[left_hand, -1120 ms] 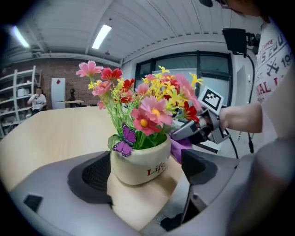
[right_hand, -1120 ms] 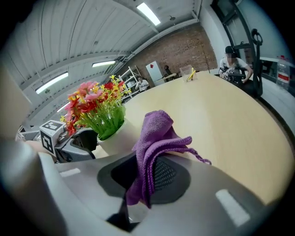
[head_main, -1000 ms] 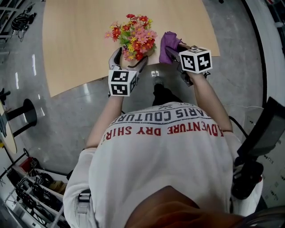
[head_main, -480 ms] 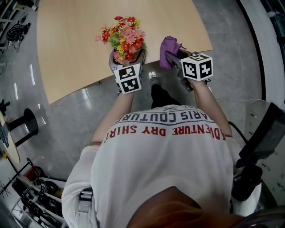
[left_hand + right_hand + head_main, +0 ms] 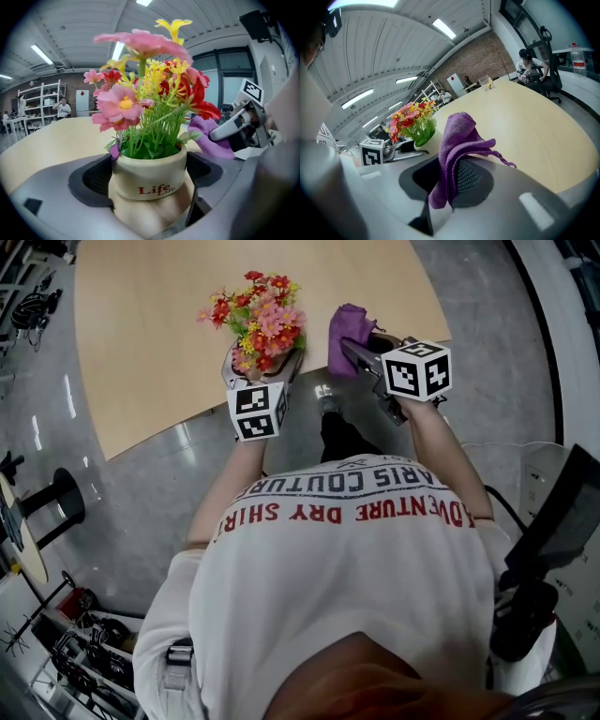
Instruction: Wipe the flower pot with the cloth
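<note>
A cream flower pot (image 5: 149,180) with "Life" printed on it holds red, pink and yellow flowers (image 5: 258,324). It stands at the near edge of the wooden table (image 5: 150,334). My left gripper (image 5: 263,367) is shut on the pot, with a pad (image 5: 96,180) against each side of its rim. The flowers hide most of the pot in the head view. My right gripper (image 5: 354,351) is just right of the flowers, shut on a purple cloth (image 5: 457,150). The cloth (image 5: 349,329) sticks up from the jaws in a bunch and is apart from the pot.
The rest of the tabletop lies beyond the pot. A grey floor surrounds the table, with a black round stand base (image 5: 61,498) at left and a black device (image 5: 553,521) at right. People sit at desks far off (image 5: 529,65).
The right gripper with the cloth has shifted a little beside the flowers. The left gripper stays around the pot. Both holds are unchanged.
</note>
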Demonstrator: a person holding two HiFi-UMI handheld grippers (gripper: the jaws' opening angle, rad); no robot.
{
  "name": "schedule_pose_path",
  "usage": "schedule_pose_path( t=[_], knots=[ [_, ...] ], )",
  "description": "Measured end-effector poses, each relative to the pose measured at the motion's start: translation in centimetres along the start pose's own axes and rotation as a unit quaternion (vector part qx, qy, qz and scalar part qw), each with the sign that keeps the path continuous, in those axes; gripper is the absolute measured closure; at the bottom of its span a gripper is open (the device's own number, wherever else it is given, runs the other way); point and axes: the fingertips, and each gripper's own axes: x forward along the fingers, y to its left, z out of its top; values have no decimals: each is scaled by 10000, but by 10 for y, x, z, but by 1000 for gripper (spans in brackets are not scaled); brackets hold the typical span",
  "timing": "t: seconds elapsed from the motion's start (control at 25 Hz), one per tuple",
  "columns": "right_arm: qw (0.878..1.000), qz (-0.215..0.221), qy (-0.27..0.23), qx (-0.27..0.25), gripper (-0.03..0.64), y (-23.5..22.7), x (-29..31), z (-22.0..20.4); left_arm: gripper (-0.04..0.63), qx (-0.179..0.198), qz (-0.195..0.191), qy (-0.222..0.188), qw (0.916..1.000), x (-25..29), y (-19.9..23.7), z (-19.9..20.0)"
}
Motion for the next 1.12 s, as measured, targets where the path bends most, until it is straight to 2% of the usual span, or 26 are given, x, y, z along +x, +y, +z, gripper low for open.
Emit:
schedule_pose_path(
  t=[0.24, 0.56, 0.72, 1.12],
  knots=[
    [9992, 407, -60, -16, 563, 23, 20, 15, 98, 490, -1048, -94, 9932, -7, 4, 2],
    [9962, 864, -68, -112, 565, 53, 38, 29, 98, 899, -1951, -74, 9766, -19, 9, 5],
    [9947, 1003, -69, -195, 565, 62, 37, 30, 98, 997, -2132, -36, 9719, -25, 2, 4],
    [9947, 924, 351, -289, 565, 61, 48, 22, 98, 1003, -2213, -87, 9700, -34, -4, 9]
  ],
)
